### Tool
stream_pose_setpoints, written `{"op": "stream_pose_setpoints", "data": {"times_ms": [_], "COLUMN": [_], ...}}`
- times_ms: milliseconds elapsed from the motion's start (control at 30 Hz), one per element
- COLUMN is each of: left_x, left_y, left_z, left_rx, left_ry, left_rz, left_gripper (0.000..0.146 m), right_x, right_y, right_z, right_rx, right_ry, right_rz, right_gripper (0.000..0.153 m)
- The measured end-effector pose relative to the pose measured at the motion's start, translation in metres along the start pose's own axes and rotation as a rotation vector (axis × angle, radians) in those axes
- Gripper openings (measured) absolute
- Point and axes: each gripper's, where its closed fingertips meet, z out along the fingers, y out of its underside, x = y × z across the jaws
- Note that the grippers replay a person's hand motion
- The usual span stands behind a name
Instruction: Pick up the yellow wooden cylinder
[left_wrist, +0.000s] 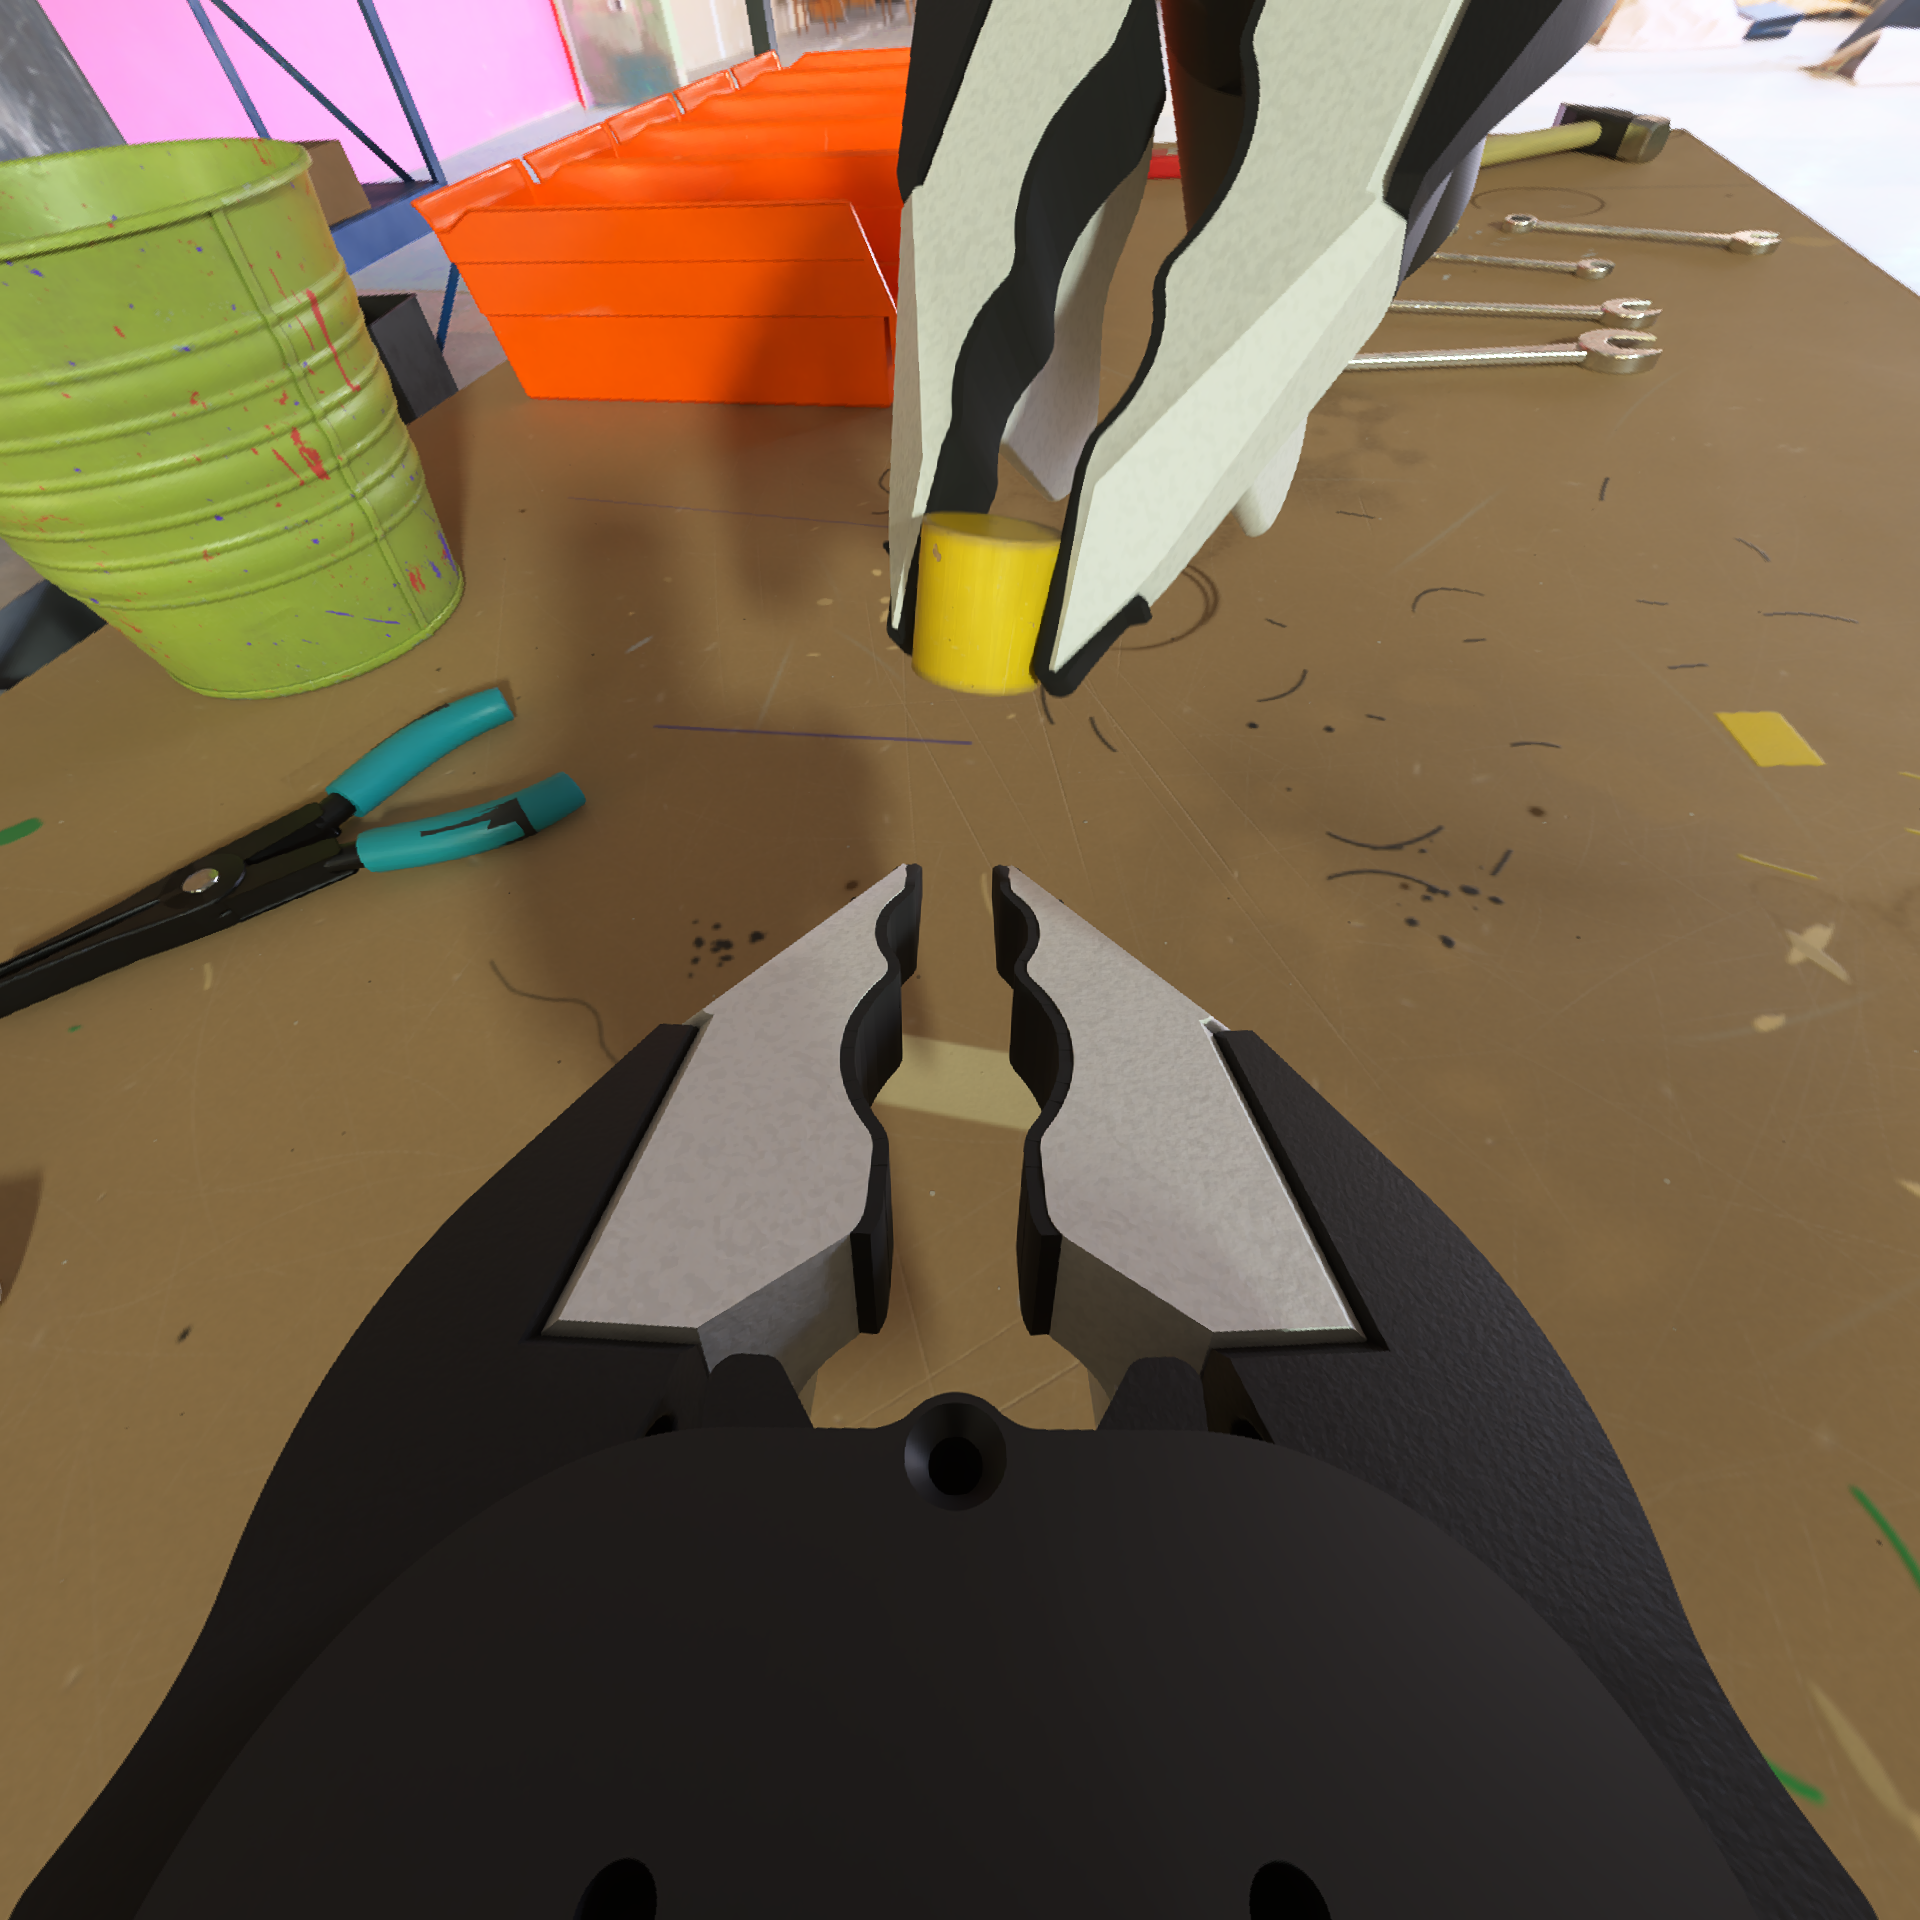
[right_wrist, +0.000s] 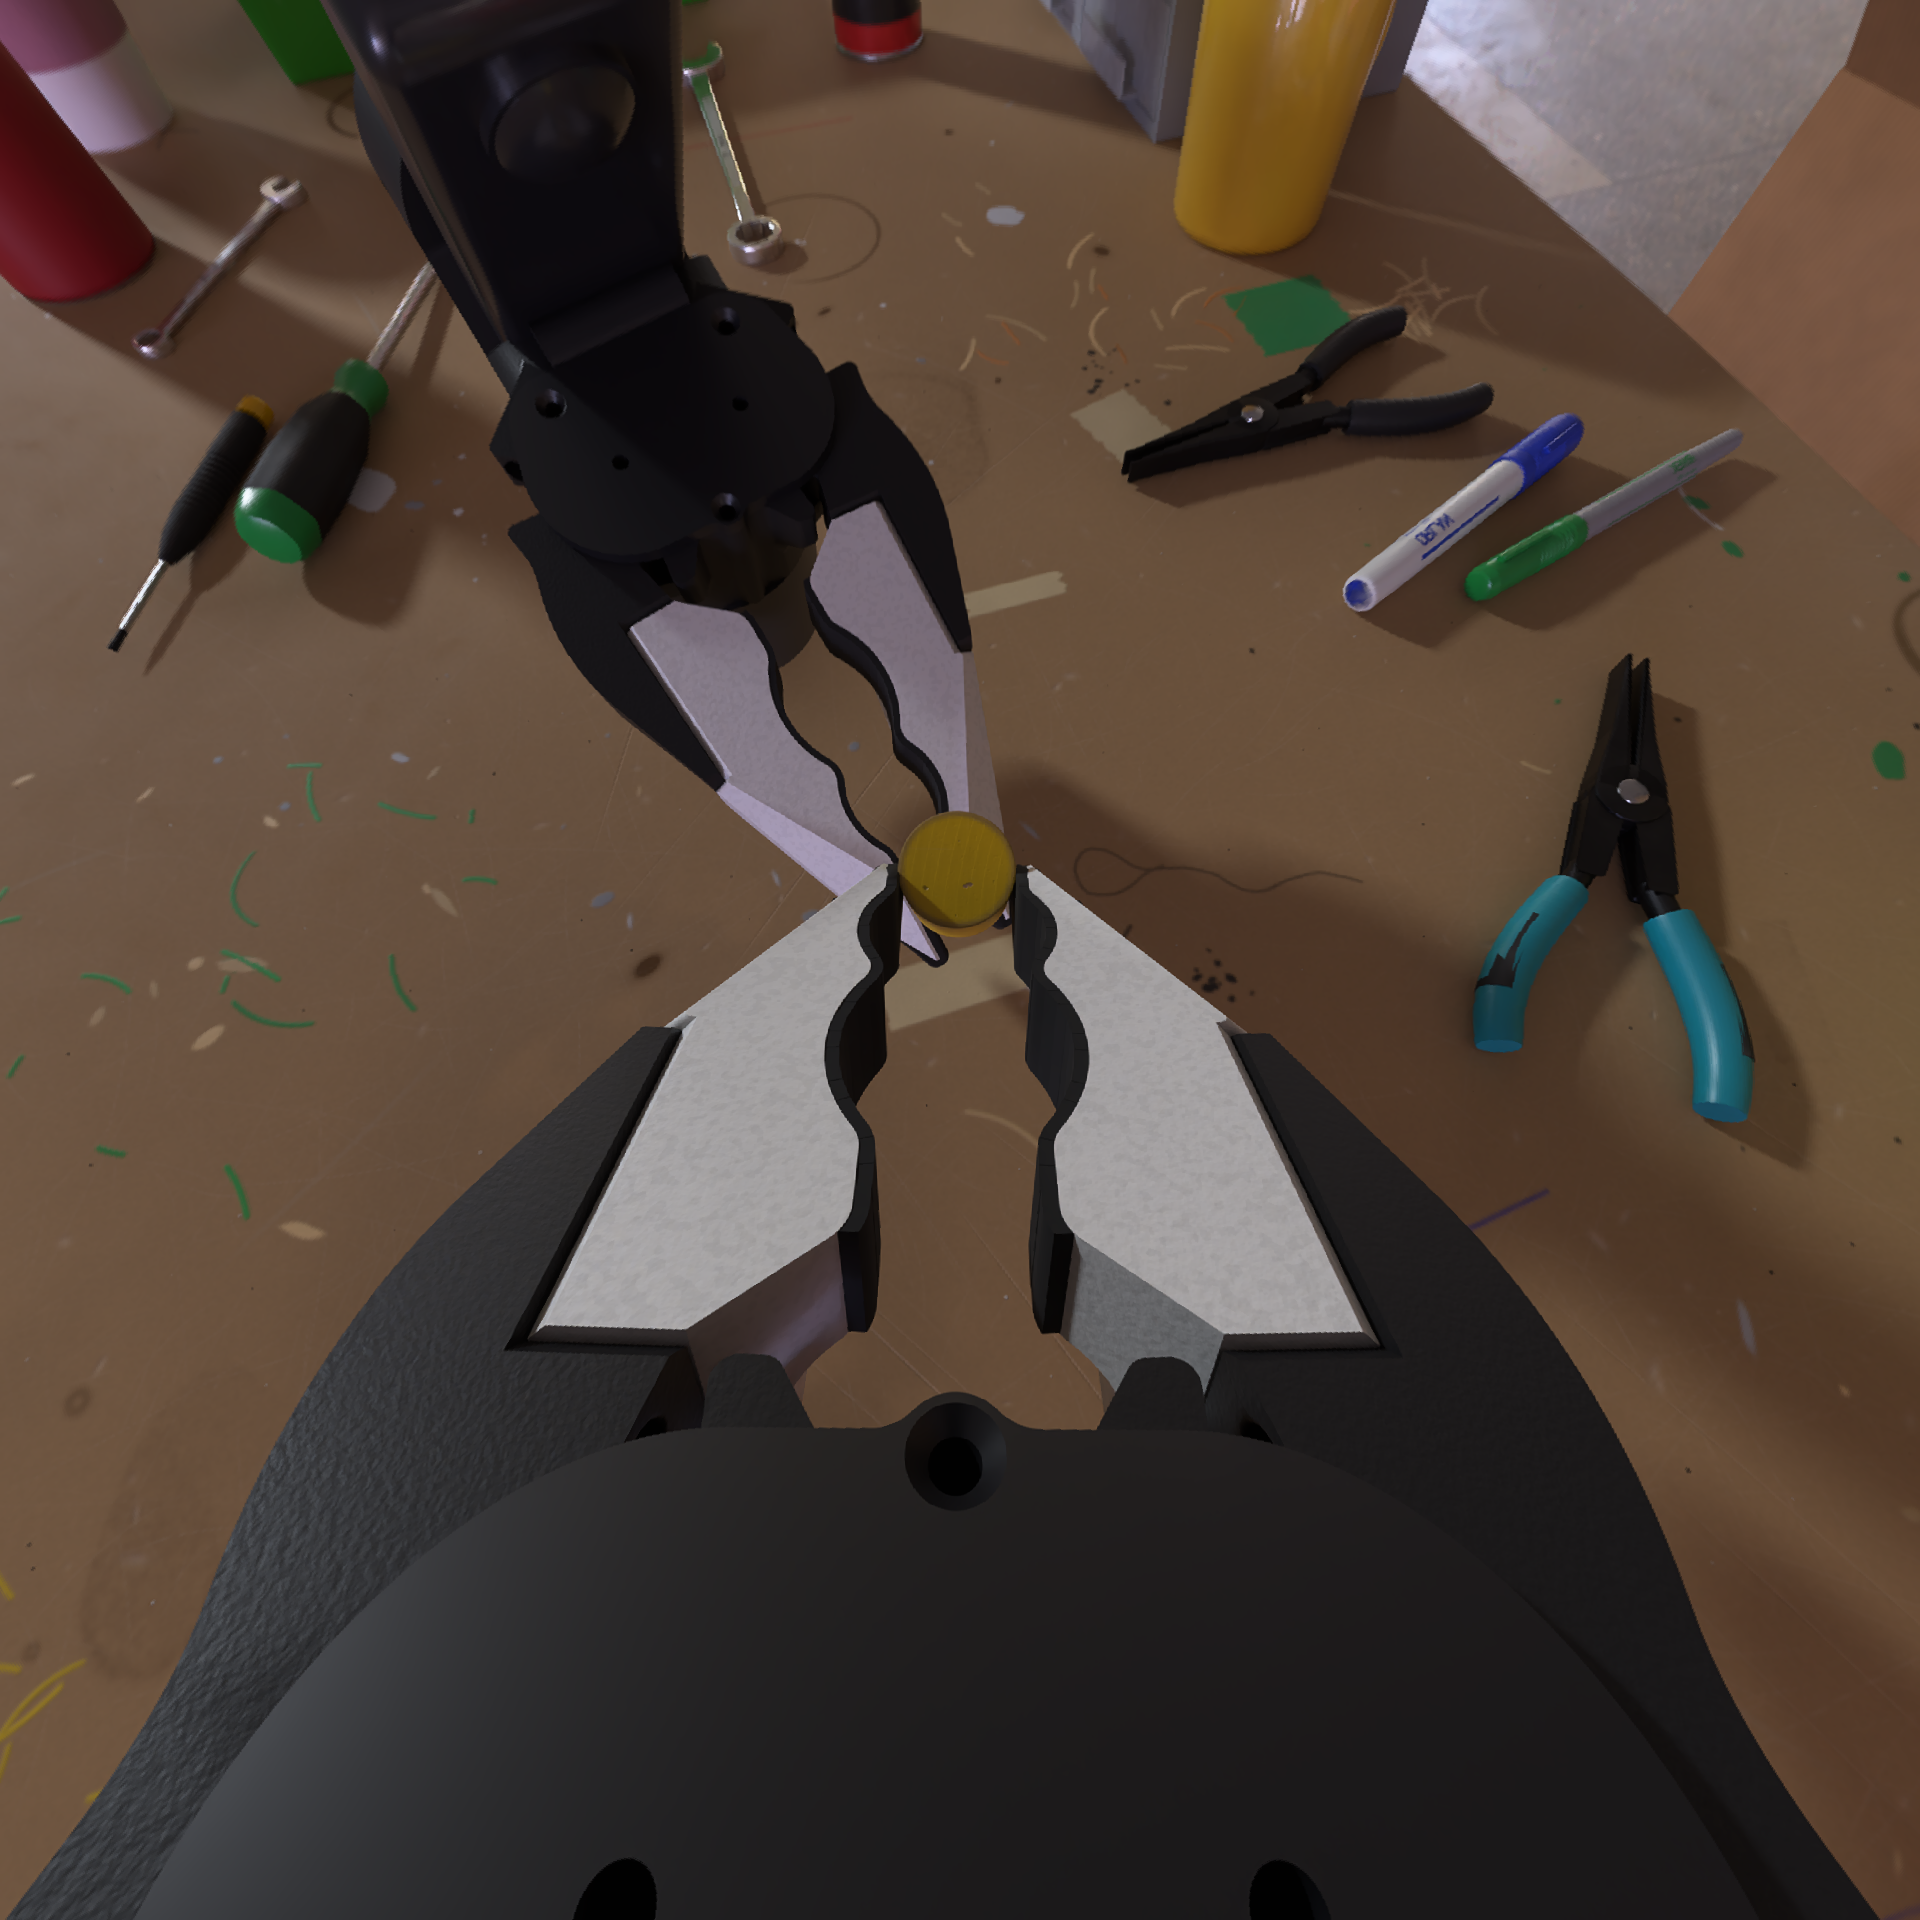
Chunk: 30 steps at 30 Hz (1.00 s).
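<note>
The yellow wooden cylinder (right_wrist: 956, 871) stands upright between my right gripper's (right_wrist: 956, 888) fingertips, which are shut on its sides. In the left wrist view the cylinder (left_wrist: 982, 608) is at centre, at or just above the brown table (left_wrist: 1455, 1039), and the right gripper's fingers (left_wrist: 1174, 436) come down from above around it. My left gripper (left_wrist: 956, 878) is empty, with its jaws a narrow gap apart. It is low over the table, a short way in front of the cylinder. Its fingers (right_wrist: 727, 717) point towards the cylinder in the right wrist view.
A green bucket (left_wrist: 197, 416) and orange bins (left_wrist: 675, 281) stand behind left. Teal-handled pliers (left_wrist: 416, 800) lie left, wrenches (left_wrist: 1507, 353) and a hammer (left_wrist: 1600, 130) back right. Black pliers (right_wrist: 1309, 405), markers (right_wrist: 1465, 509), screwdrivers (right_wrist: 301, 468) and a yellow bottle (right_wrist: 1268, 114) lie around.
</note>
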Motion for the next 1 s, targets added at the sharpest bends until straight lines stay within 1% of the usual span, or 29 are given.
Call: {"op": "stream_pose_setpoints", "data": {"times_ms": [133, 400, 800, 1000], "left_x": [0.000, 0.004, 0.010, 0.018], "left_y": [0.000, 0.000, -0.002, -0.003], "left_z": [0.000, 0.001, 0.001, 0.001], "left_rx": [0.005, -0.003, 0.008, 0.018], "left_ry": [0.003, 0.020, 0.040, 0.076], "left_rz": [-0.001, 0.026, 0.058, 0.087], "left_gripper": [0.013, 0.013, 0.013, 0.013], "right_x": [-0.001, -0.005, -0.009, -0.014], "right_y": [0.003, 0.007, 0.007, 0.008], "right_z": [0.005, 0.004, 0.001, -0.001], "right_rx": [-0.045, -0.130, -0.159, -0.177], "right_ry": [0.002, 0.023, 0.003, -0.027], "right_rz": [-0.016, -0.112, -0.146, -0.177], "right_gripper": [0.021, 0.021, 0.021, 0.021]}}
